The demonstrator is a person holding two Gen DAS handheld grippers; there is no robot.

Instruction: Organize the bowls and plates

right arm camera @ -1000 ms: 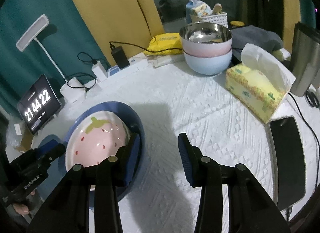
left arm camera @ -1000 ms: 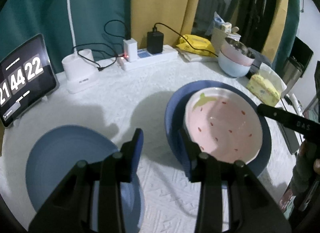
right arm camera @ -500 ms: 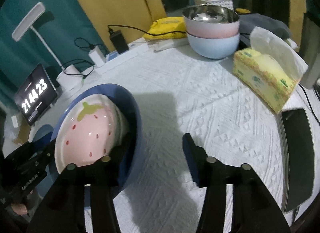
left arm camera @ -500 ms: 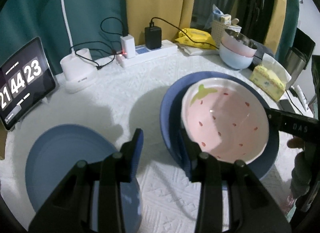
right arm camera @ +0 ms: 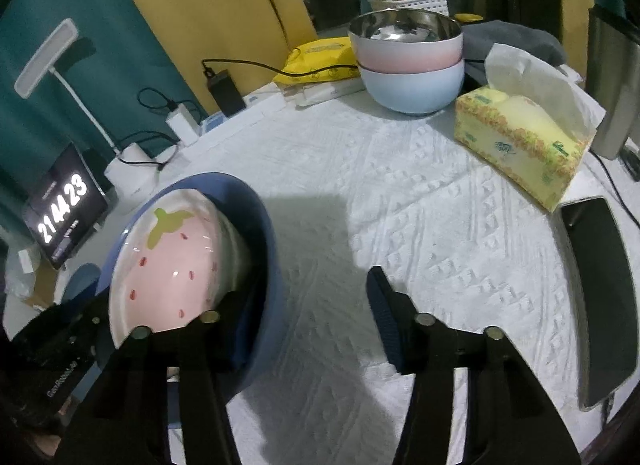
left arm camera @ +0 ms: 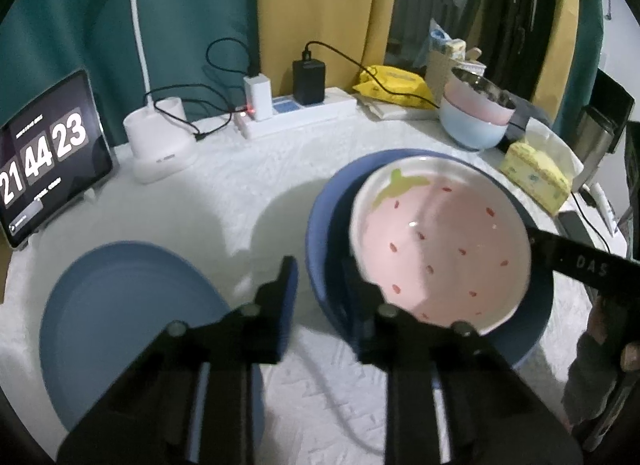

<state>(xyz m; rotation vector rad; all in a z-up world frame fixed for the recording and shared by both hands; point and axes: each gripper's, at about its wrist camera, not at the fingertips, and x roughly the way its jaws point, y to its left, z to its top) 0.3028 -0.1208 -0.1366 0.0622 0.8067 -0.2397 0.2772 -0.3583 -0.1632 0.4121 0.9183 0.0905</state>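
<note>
while the pink strawberry bowl [left arm camera: 440,249] sits tilted inside the blue bowl [left arm camera: 324,225] on the white tabletop [left arm camera: 240,193], your left gripper [left arm camera: 320,281] pinches the blue bowl's near rim. your right gripper [right arm camera: 312,305] straddles its far rim, fingers closing but not yet pressing. the blue plate [left arm camera: 120,313] lies flat just left.

A: Dim room, cool cast. Soft grey shadows on the white tablecloth [left arm camera: 248,185] beside the blue bowl [left arm camera: 320,225].

B: Small glints inside the strawberry bowl [right arm camera: 168,261]; clock tablet [right arm camera: 64,213] glowing. Strong fisheye bending, black corners (slight motion blur near the bottom).
</note>
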